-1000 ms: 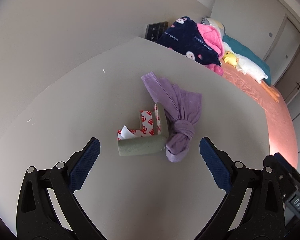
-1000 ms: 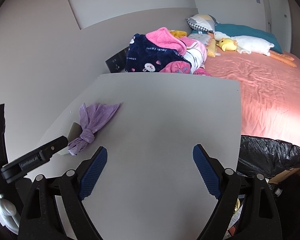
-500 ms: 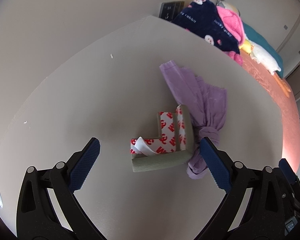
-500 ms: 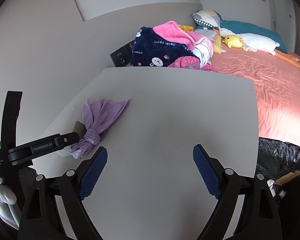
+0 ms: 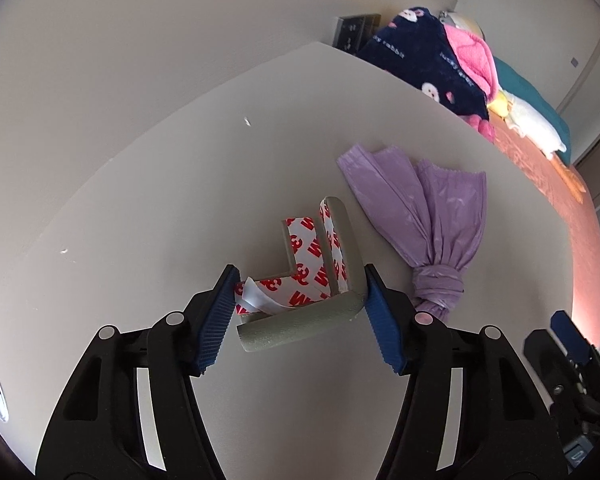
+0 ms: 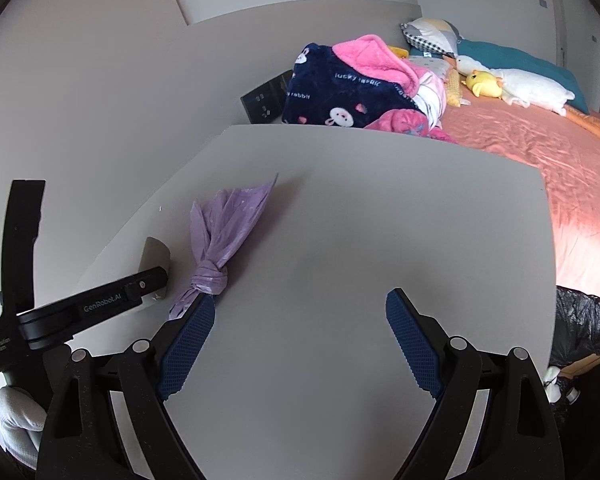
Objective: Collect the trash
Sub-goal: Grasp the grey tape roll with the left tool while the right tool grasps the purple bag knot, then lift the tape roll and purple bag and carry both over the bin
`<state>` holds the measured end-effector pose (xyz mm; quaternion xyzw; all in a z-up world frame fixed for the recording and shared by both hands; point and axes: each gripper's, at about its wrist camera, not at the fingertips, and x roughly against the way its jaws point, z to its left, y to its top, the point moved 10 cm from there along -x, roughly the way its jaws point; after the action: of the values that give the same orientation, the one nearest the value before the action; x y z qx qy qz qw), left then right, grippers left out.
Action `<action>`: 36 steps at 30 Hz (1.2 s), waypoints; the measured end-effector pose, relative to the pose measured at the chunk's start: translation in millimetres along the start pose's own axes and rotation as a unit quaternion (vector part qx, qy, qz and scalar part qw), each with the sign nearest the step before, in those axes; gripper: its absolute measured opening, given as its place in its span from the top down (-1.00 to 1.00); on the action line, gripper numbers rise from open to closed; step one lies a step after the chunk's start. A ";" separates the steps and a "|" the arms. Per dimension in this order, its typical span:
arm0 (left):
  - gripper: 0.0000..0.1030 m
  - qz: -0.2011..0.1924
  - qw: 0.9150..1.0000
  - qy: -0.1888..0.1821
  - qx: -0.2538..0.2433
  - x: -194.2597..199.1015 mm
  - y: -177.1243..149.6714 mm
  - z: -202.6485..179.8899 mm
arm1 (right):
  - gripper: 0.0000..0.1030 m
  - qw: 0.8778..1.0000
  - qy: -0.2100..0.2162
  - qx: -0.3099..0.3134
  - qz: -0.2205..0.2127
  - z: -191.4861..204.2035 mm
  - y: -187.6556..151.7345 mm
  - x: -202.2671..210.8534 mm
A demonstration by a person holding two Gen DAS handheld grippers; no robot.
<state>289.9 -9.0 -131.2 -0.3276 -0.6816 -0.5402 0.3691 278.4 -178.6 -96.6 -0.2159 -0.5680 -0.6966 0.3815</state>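
Jaws of the left gripper have just been closing around the foam corner guard, seemingly touching; right gripper, beside it, is held wide.

Pale grey table, matte and plain, with a rounded far corner, set against a light wall. On it, near the wall side, an L-shaped grey foam corner guard with red-and-white tape backing, part peeled. Just beside that, a knotted lilac plastic bag, flat, knot toward the near edge, touching or almost touching the foam. Beyond the far edge, a bed in salmon sheet, carrying a navy-and-pink blanket heap, pillows and plush toys.
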 end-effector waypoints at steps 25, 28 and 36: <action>-0.17 -0.018 0.998 0.026 0.056 20.9 14.1 56.4 | 0.47 0.992 -0.018 0.110 0.054 66.1 -4.2 -55.1; -0.17 -0.017 0.998 0.025 0.050 19.6 13.5 51.5 | 0.53 0.992 -0.016 0.113 0.057 65.4 -7.1 -53.2; -0.17 -0.021 0.999 0.017 0.025 23.0 10.2 29.6 | 0.55 0.992 -0.003 0.110 0.055 57.9 -7.6 -38.8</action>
<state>282.3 23.1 -110.7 -0.2945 -0.6952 -0.5359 0.3778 288.7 -111.7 -114.6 -0.2054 -0.6296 -0.6071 0.4391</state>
